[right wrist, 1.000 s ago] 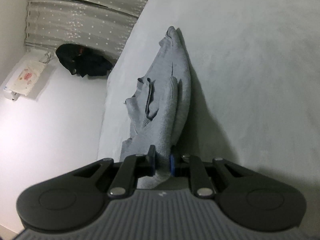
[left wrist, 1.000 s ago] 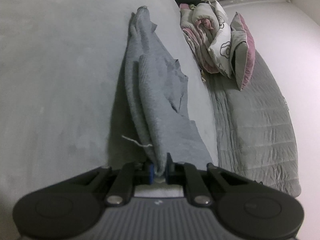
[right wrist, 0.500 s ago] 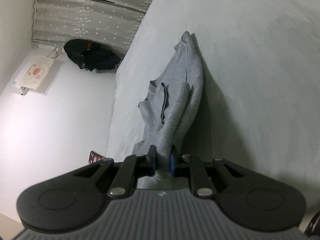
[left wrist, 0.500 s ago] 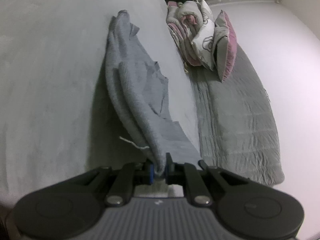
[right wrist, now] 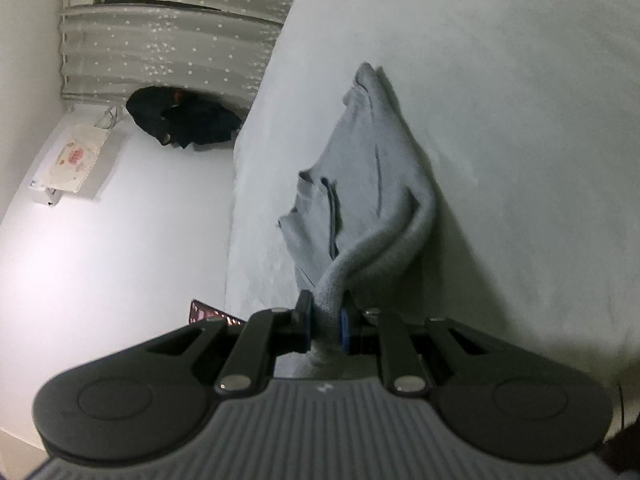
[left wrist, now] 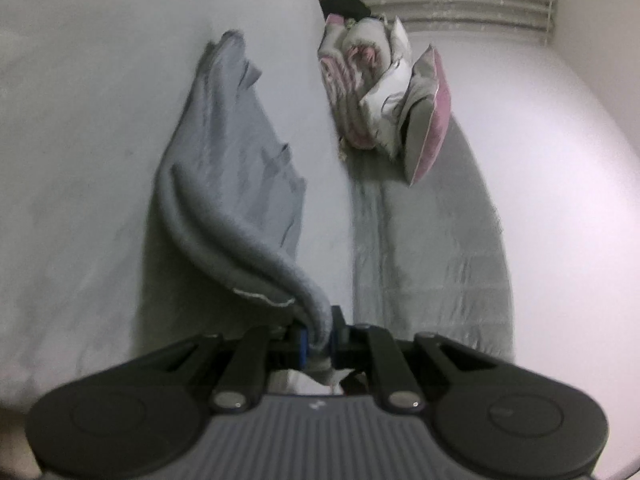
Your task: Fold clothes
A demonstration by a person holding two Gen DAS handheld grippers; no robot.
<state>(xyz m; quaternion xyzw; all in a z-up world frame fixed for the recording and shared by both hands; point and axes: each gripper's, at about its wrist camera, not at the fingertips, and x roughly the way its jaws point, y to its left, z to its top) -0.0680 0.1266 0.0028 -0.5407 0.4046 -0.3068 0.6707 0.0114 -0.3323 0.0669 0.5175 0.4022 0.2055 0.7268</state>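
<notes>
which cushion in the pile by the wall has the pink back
The grey cushion with the pink back, standing on edge at the pile's right end; the others are white and patterned.

Broad pale bed surface [left wrist: 88,128] bare left of grey garment [left wrist: 236,184] in left view; room to pass there. Same surface [right wrist: 520,100] bare right of garment [right wrist: 372,184] in right view. Left view, right side blocked: pile of pillows and bedding [left wrist: 384,96] on grey quilt [left wrist: 432,248]. Right view, left side: white floor [right wrist: 120,260] free, dark bundle [right wrist: 184,124] by curtain [right wrist: 172,40], small white unit [right wrist: 72,164] at wall.
</notes>
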